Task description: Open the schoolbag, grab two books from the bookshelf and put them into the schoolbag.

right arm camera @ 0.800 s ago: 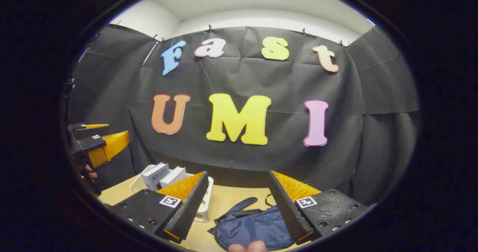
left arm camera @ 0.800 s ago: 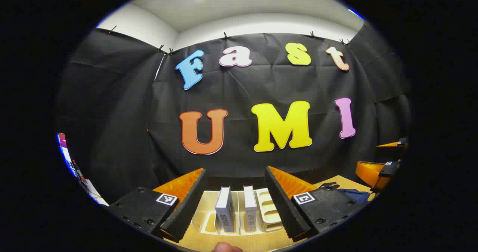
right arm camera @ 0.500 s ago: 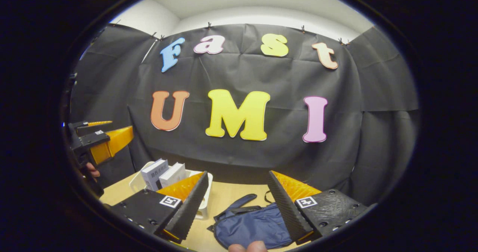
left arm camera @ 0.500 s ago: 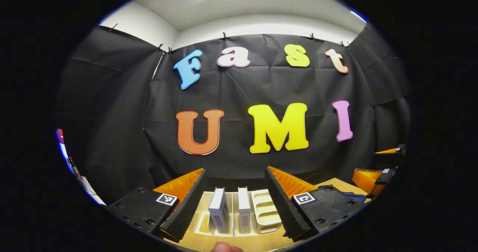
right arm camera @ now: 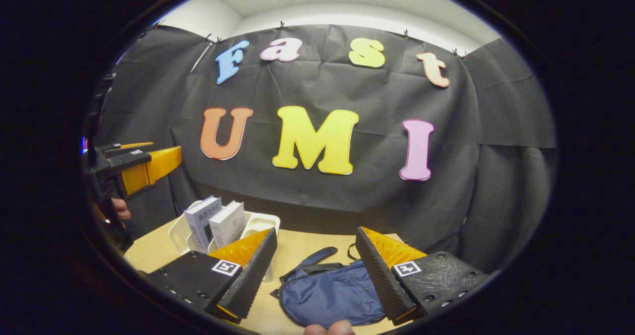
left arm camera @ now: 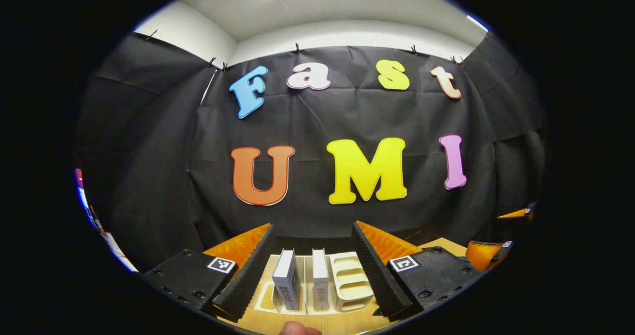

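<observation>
Schoolbag (right arm camera: 330, 295): navy, soft fabric, lying flat and slack on the wooden table (right arm camera: 307, 248), just ahead of the right gripper (right arm camera: 317, 270), between and below its fingers in the right gripper view; looks still closed, flap or strap (right arm camera: 317, 258) curling out at the far end, exact closure hard to tell. Right gripper held above the bag, jaws wide apart, nothing between them, not touching fabric. Likely light and floppy, will bunch and slide on the smooth tabletop when pulled, so best taken at the flap edge or the strap rather than the slack middle; probably needs one side pinned while the other pulls. Books (left arm camera: 302, 285): two, white-covered, standing upright side by side in the white slotted bookshelf (left arm camera: 349, 285), spines toward the left gripper view, one slot beside them vacant. Same pair seen at an angle in the right gripper view (right arm camera: 216, 223), left of the bag, well apart from it. Left gripper (left arm camera: 312, 270) lined up in front of the books, jaws wide apart, framing both, no contact yet; also visible raised at the left edge of the right gripper view (right arm camera: 144, 164) with a hand (right arm camera: 116, 208) on its handle. Books look stiff, thin, smooth-covered, modest weight; best pinched across the covers near the top edge and lifted straight up out of the slot. Risks: slick covers slipping, neighbouring book tipping, light shelf dragging along. Task judged at the very start, bag not yet opened.
</observation>
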